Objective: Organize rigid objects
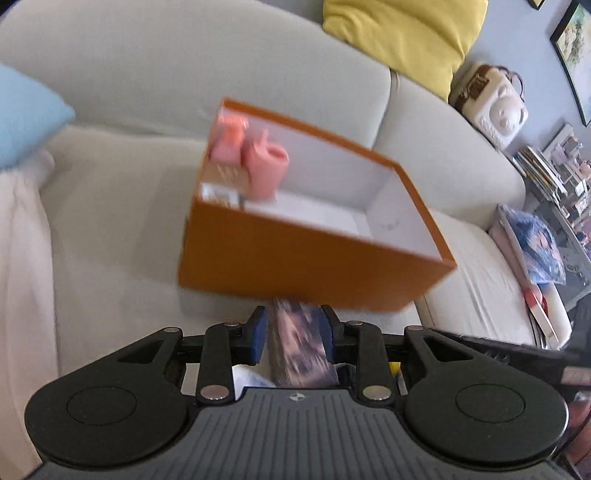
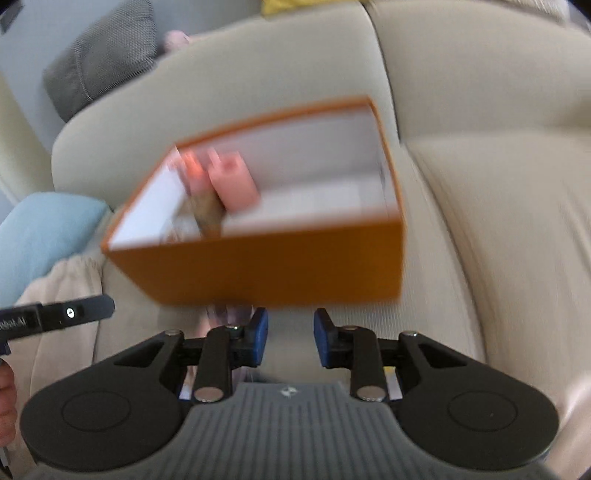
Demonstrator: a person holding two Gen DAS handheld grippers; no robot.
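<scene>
An orange box point(image 1: 306, 266) with a white inside stands open on the beige sofa seat point(image 1: 110, 221). Pink items point(image 1: 255, 158) stand upright at its left end, over some blurred tan and white things. My left gripper point(image 1: 295, 332) hangs just in front of the box's near wall, shut on a flat pack with a dark printed cover point(image 1: 299, 347). In the right wrist view the same orange box point(image 2: 280, 269) lies ahead with the pink items point(image 2: 229, 181) inside. My right gripper point(image 2: 290, 332) is open before the box, nothing between its blue pads point(image 2: 258, 332).
A light blue cushion point(image 1: 26, 118) and a cream blanket point(image 1: 22, 277) lie left, a yellow cushion point(image 1: 406, 33) at the sofa back. A white bear-shaped case point(image 1: 491, 107), stacked books point(image 1: 543, 170) and a blue patterned bag point(image 1: 535, 243) crowd the right. Part of the left gripper point(image 2: 59, 314) shows at the right wrist view's left edge.
</scene>
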